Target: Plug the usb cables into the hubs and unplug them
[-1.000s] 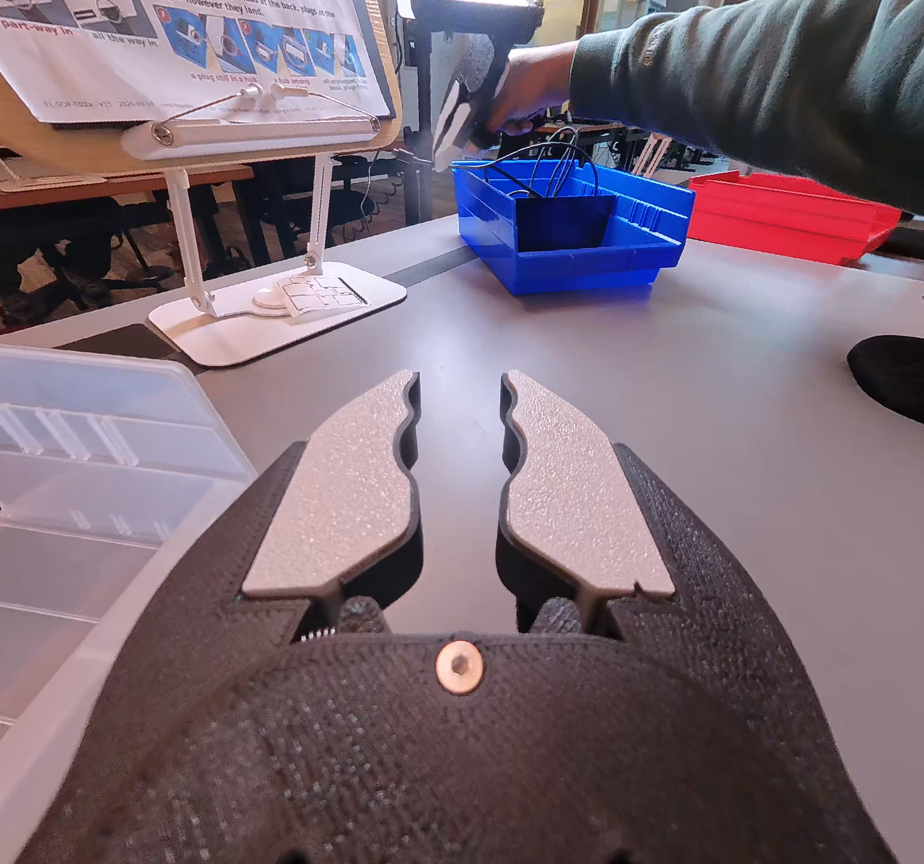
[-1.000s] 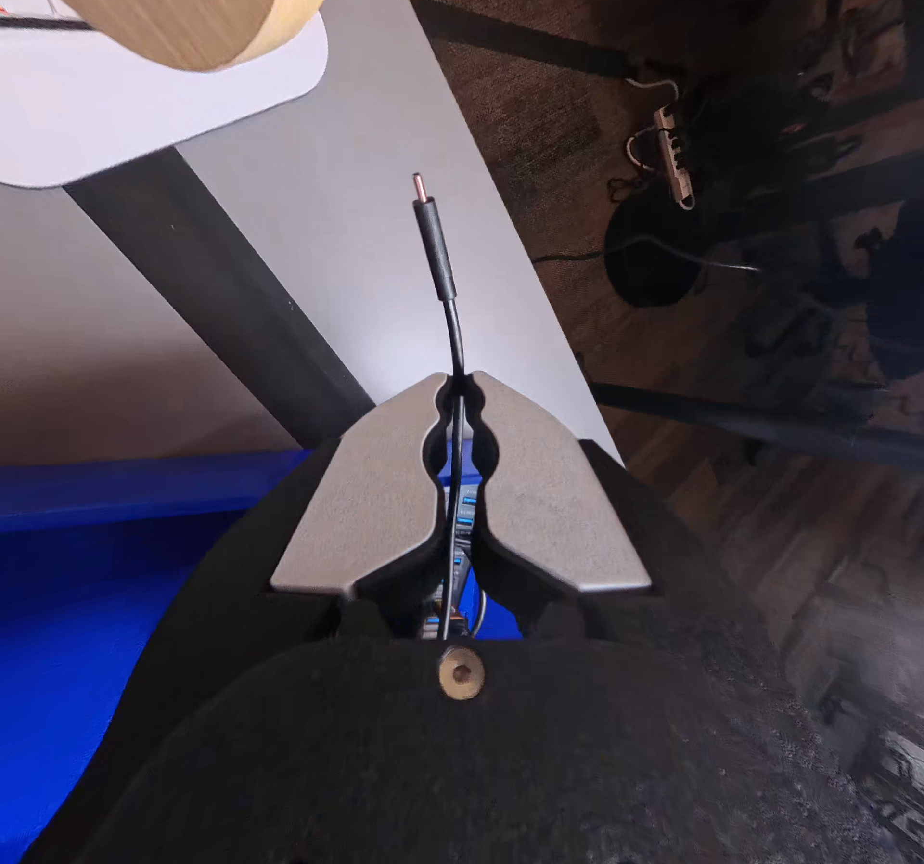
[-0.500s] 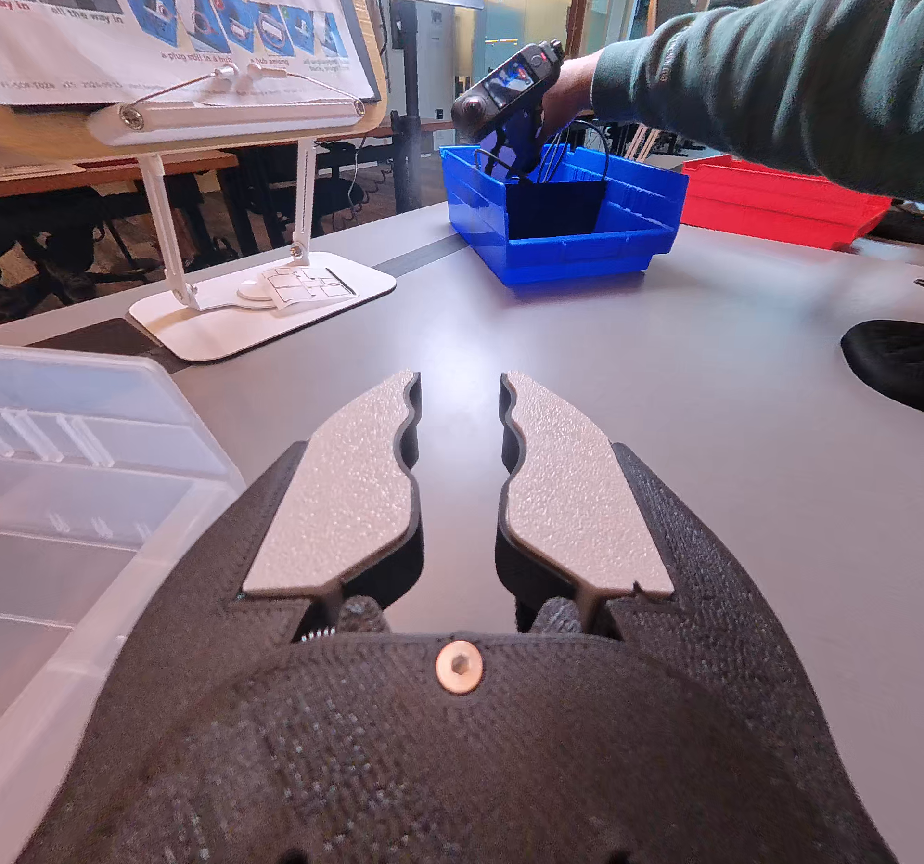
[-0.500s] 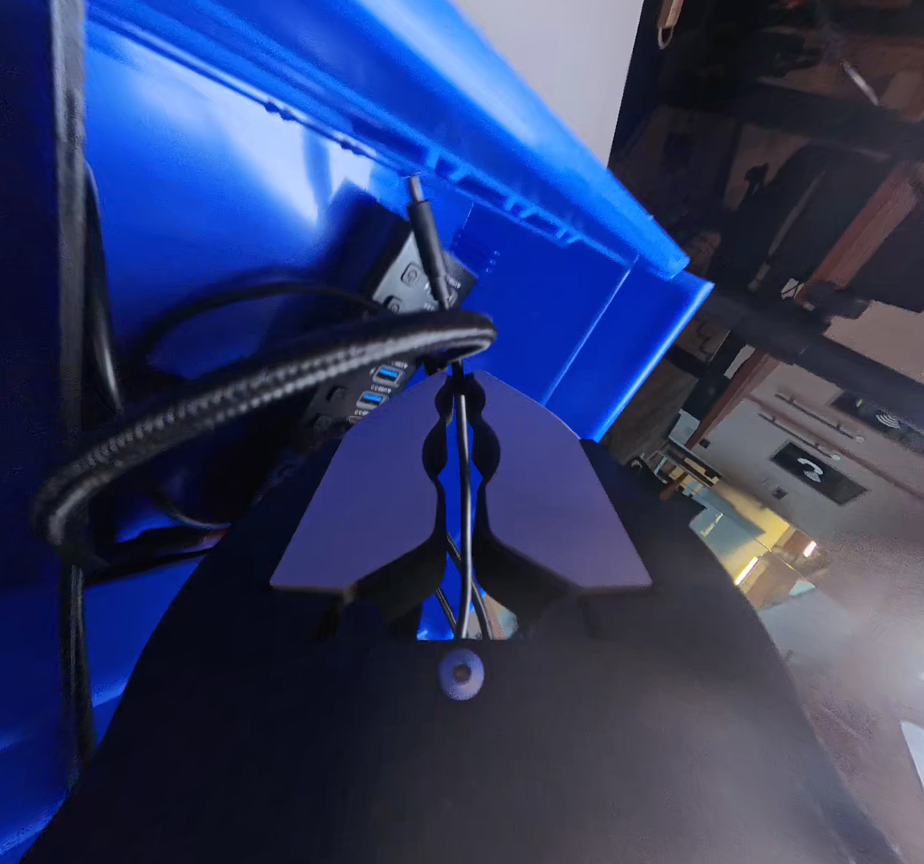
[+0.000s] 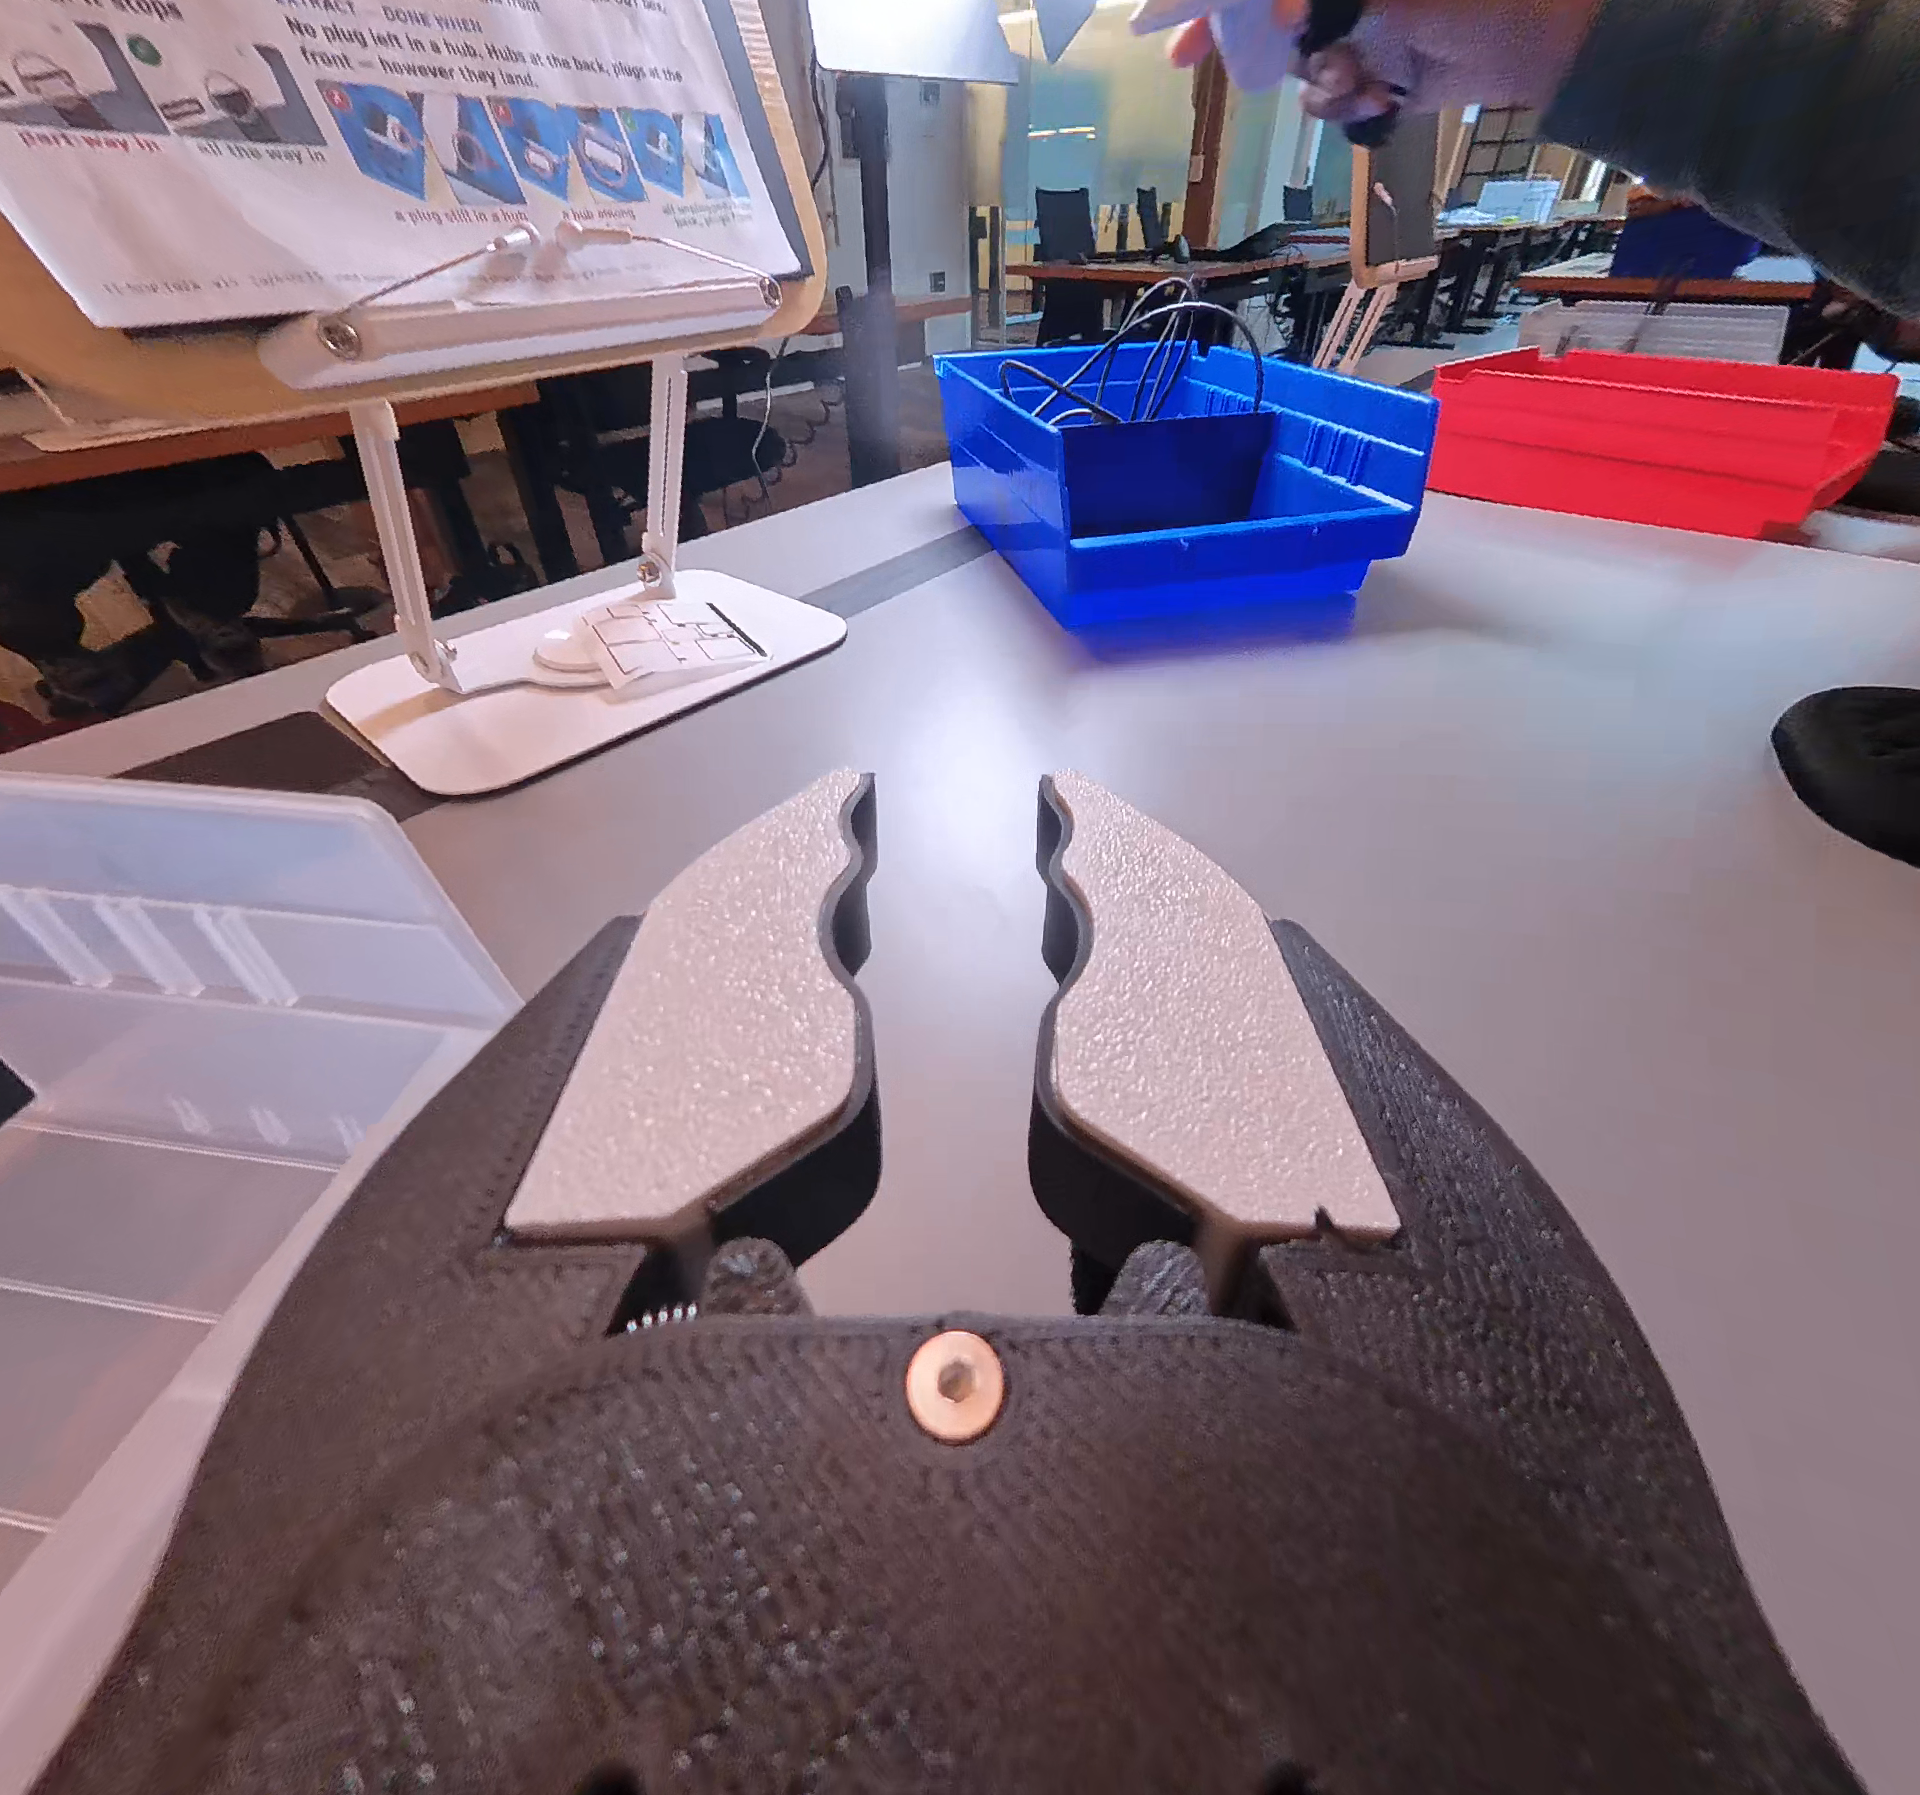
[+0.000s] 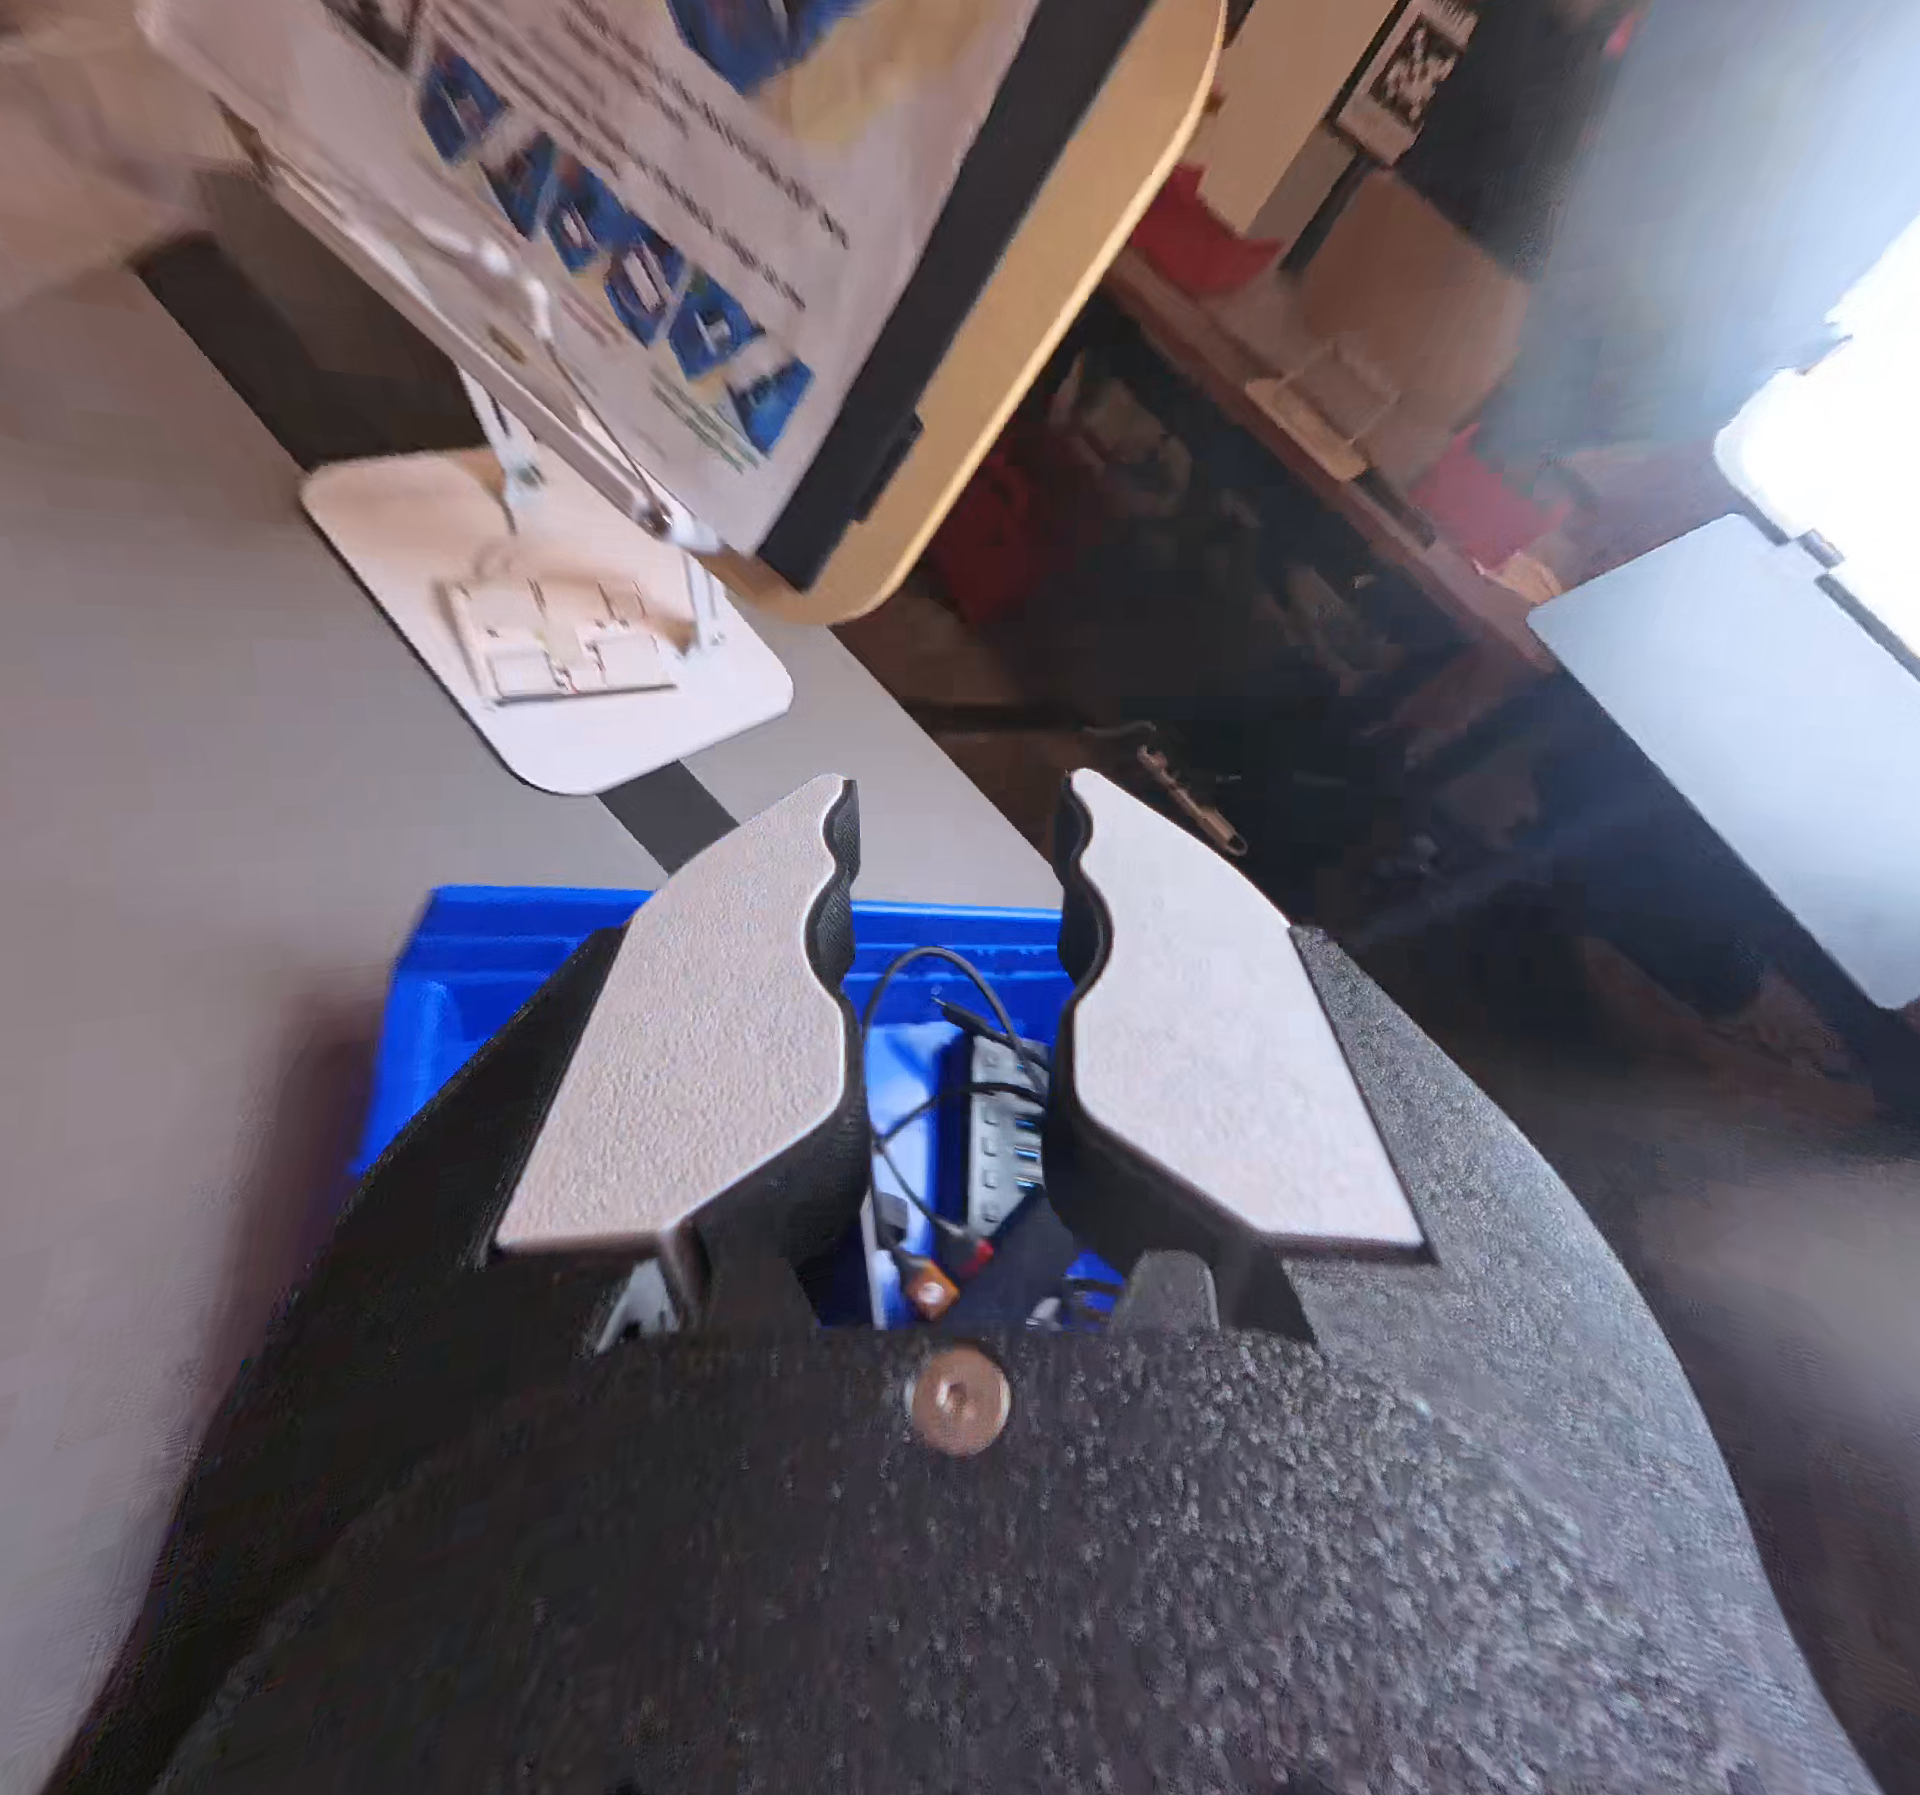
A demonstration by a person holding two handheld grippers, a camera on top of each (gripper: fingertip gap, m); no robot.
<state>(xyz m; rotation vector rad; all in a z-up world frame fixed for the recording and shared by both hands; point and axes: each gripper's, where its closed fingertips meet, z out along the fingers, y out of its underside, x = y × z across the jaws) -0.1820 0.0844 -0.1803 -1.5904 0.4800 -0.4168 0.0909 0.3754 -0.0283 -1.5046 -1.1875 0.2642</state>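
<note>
A blue bin (image 5: pixel 1195 519) stands at the far side of the grey table, with black cables (image 5: pixel 1143 363) looping out of its back part. My left gripper (image 5: pixel 956 800) is open and empty, low over the table, well short of the bin. My right gripper (image 6: pixel 956 800) is open and empty, held high above the bin (image 6: pixel 499 935). Between its fingers I see a grey hub (image 6: pixel 1003 1122) and loose black cables (image 6: pixel 914 997) lying in the bin. In the left wrist view the right gripper shows blurred at the top right in a hand (image 5: pixel 1455 31).
A white stand (image 5: pixel 582 696) with an instruction sheet (image 5: pixel 343 83) is left of the bin. A red bin (image 5: pixel 1662 436) is to its right. A clear plastic organiser box (image 5: pixel 156 1070) lies at my left. A black object (image 5: pixel 1860 769) sits at the right edge. There is about 45 cm between the tips of the two grippers.
My right gripper has let go of the thin black cable, opened, and risen out of the blue bin. My left gripper has stayed open, hardly moving.
</note>
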